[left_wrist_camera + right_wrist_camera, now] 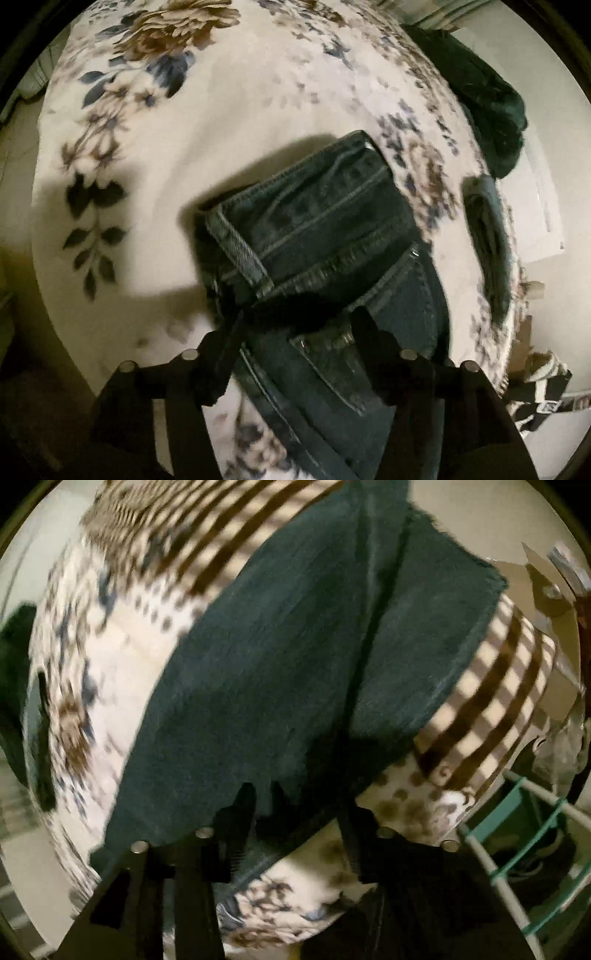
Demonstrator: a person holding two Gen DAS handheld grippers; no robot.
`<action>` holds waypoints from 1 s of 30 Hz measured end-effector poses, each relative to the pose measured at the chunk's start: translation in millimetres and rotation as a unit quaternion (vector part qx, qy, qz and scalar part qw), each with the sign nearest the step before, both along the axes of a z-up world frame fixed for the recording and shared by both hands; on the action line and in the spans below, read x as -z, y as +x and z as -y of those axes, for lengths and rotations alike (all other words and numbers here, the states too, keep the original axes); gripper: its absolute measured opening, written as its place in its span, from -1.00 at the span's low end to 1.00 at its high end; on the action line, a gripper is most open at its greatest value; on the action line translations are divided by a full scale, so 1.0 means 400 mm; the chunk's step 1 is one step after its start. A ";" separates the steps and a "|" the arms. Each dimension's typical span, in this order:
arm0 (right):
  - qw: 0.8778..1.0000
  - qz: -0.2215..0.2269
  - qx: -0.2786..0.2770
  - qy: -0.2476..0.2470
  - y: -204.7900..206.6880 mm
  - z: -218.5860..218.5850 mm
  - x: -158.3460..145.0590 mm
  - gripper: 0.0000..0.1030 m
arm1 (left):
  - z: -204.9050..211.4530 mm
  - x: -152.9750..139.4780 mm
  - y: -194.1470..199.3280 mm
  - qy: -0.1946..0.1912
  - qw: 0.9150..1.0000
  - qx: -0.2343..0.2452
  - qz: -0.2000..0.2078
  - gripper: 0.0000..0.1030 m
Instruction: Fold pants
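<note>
Dark blue jeans (325, 221) lie on a bedspread with a flower print (207, 122). In the left wrist view their waistband end is folded over, with seams and a pocket showing. My left gripper (295, 332) hangs just above that end, jaws apart, denim below and between the fingertips (364, 328). The right wrist view shows the jeans' legs (280, 657) stretched across the bed, blurred. My right gripper (295, 808) stands open over their near edge, and no pad presses on the cloth.
A dark garment (484, 99) lies at the bed's far right edge, with a blue-grey item (487, 236) beside it. A brown-striped blanket (495, 686) lies under the legs. Cardboard (550, 590) and a green-and-white rack (517, 834) stand past the bed's right side.
</note>
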State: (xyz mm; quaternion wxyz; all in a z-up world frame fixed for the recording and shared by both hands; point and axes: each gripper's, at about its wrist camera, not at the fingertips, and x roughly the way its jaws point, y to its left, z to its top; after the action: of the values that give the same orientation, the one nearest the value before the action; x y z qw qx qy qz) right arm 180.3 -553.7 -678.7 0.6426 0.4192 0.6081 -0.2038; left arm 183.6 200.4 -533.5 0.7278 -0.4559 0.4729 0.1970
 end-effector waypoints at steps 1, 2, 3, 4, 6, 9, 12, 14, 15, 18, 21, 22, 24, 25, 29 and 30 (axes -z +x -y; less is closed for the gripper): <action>1.000 0.006 0.013 0.001 -0.012 0.016 -0.003 -0.07 | 0.000 0.008 0.015 0.006 1.000 -0.001 -0.006 0.11; 0.999 0.014 0.030 0.000 -0.023 0.035 -0.009 -0.07 | 0.001 0.016 0.029 0.013 1.000 0.002 -0.014 0.11; 0.999 0.020 0.046 -0.006 -0.029 0.052 -0.017 -0.07 | 0.002 0.021 0.038 0.018 1.000 0.004 -0.017 0.11; 0.998 0.026 0.062 -0.017 -0.039 0.074 -0.023 -0.06 | 0.003 0.026 0.050 0.025 0.999 0.009 -0.021 0.11; 0.995 0.037 0.080 -0.035 -0.047 0.117 -0.034 -0.07 | 0.005 0.028 0.058 0.036 0.999 0.018 -0.027 0.09; 0.992 0.013 0.086 -0.087 -0.029 0.184 -0.035 -0.06 | 0.006 0.029 0.049 0.056 0.998 0.019 -0.034 -0.34; 0.990 -0.021 0.099 -0.094 -0.036 0.245 0.014 -0.07 | -0.013 0.039 0.017 0.055 0.998 0.003 -0.033 -0.79; 0.990 -0.012 0.119 -0.079 -0.054 0.272 0.031 -0.18 | -0.022 0.038 -0.002 0.048 0.999 0.001 -0.022 -0.82; 0.989 -0.011 0.119 -0.086 -0.061 0.278 0.025 -0.68 | -0.023 0.031 -0.006 0.052 0.998 0.007 -0.020 -0.84; 0.988 -0.001 0.112 -0.106 -0.080 0.283 -0.009 -0.96 | -0.034 0.000 -0.016 0.067 0.997 0.017 -0.020 -0.96; 0.988 0.013 0.110 -0.111 -0.129 0.304 -0.052 -0.96 | -0.077 -0.031 -0.034 0.069 0.997 0.009 -0.021 -0.97; 0.988 0.020 0.108 -0.112 -0.146 0.310 -0.069 -0.96 | -0.088 -0.036 -0.035 0.068 0.997 0.005 -0.021 -0.97; 0.987 0.019 0.102 -0.122 -0.157 0.309 -0.089 -0.97 | -0.101 -0.042 -0.032 0.049 0.999 0.011 -0.016 -0.96; 0.988 0.015 0.094 -0.126 -0.156 0.307 -0.089 -0.97 | -0.101 -0.043 -0.028 0.031 0.999 0.017 -0.008 -0.94; 0.994 -0.022 0.032 -0.100 -0.097 0.244 -0.038 -0.86 | -0.076 -0.047 -0.004 0.006 0.999 0.033 0.016 -0.46; 0.998 -0.017 0.020 -0.063 -0.074 0.215 -0.015 -0.79 | -0.072 -0.041 0.001 0.006 0.999 0.031 0.019 -0.19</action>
State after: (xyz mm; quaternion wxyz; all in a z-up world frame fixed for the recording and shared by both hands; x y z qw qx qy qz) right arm 150.6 -639.8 -672.8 0.6533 0.3862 0.5965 -0.2612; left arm 184.0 229.1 -517.1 0.7452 -0.4405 0.4717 0.1678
